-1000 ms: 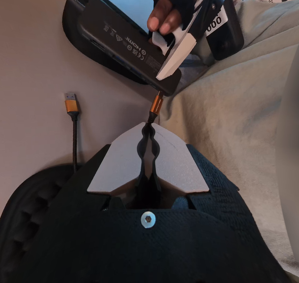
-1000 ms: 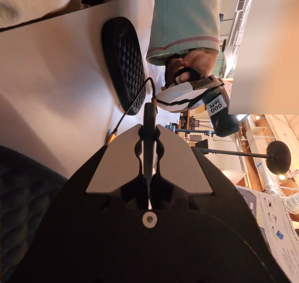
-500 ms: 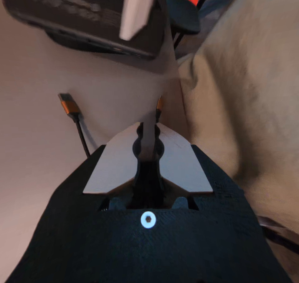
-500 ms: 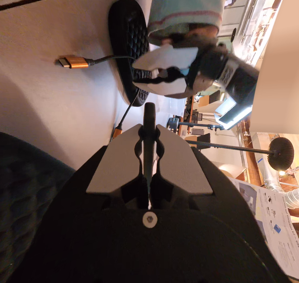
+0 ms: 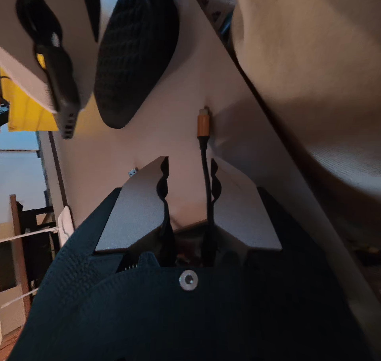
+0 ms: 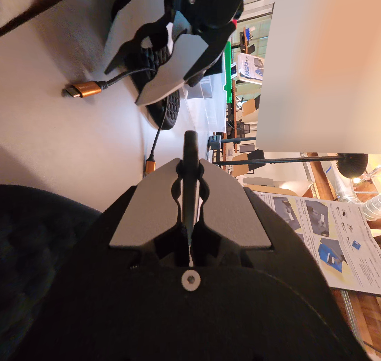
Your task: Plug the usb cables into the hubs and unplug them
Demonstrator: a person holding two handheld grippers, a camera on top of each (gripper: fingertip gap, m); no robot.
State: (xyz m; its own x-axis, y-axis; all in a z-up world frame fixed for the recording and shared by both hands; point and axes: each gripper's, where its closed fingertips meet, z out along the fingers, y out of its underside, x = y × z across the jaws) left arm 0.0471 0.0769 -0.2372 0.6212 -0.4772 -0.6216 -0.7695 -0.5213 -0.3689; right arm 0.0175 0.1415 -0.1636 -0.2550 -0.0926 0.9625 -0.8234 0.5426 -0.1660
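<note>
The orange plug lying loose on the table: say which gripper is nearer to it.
Left. The left gripper is open just behind the orange plug, its cable running between the fingers. The right gripper holds the hub farther off.

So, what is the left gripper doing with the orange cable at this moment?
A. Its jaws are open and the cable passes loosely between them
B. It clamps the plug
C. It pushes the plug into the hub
A: the left gripper stands open, the cable runs through the gap, and its plug lies on the table.
</note>
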